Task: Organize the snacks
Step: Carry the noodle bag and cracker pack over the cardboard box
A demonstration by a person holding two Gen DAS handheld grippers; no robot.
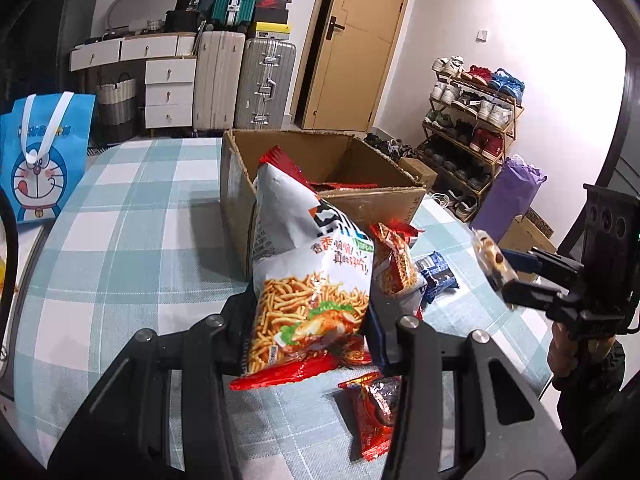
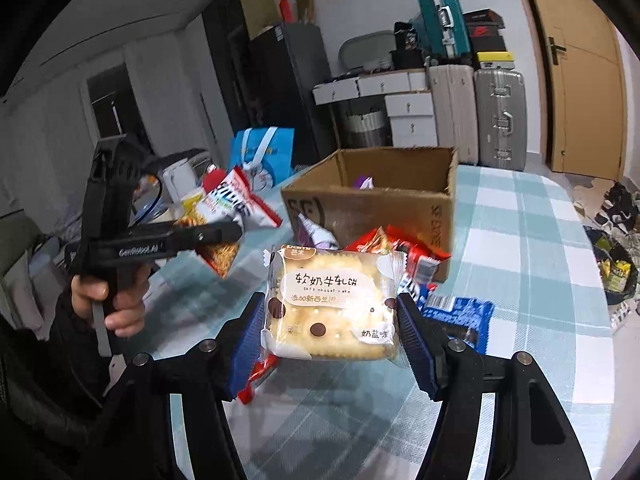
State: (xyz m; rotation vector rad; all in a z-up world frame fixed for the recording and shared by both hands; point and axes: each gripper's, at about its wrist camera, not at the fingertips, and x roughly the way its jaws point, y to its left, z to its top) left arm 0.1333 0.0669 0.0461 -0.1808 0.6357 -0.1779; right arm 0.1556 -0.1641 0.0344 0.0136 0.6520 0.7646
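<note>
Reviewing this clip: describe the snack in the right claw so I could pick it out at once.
Start at the open cardboard box on the checked tablecloth. In front of it, lifted above the loose packets, the right claw grips a square clear-wrapped biscuit packet. Unlike the red and blue foil wrappers below, it shows pale crackers with brown dots.

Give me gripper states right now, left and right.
Left gripper: shut on the noodle-snack bag, lifted off the table.
Right gripper: shut on the nougat cracker pack, held in the air.
</note>
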